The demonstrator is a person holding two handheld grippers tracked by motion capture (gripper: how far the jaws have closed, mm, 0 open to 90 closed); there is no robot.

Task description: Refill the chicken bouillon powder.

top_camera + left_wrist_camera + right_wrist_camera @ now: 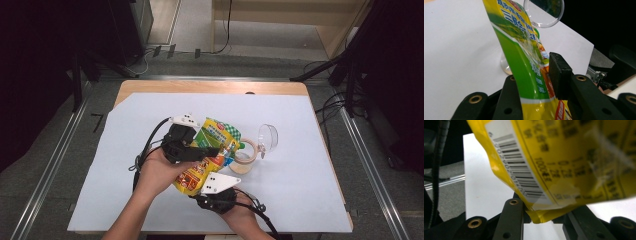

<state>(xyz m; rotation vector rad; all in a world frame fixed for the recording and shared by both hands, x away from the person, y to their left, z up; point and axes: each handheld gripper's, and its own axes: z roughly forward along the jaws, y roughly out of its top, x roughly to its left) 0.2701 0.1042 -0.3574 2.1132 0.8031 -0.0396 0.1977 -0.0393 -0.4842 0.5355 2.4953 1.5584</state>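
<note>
The yellow-green snack pouch [210,155], probably light, soft and crinkly, hangs above the table's middle. The left gripper [212,150] straddles its side, right jaw apart; the right gripper [212,192] pinches its bottom corner. Seams likely grip best.

One yellow-and-green pouch [212,155] is there, one roll of tape [246,151] and one clear plastic cup [267,138] lying on its side. Two tongs are counted, the left [212,151] and the right [207,192], over one worktop [300,200] covered by one white sheet [150,115].
</note>
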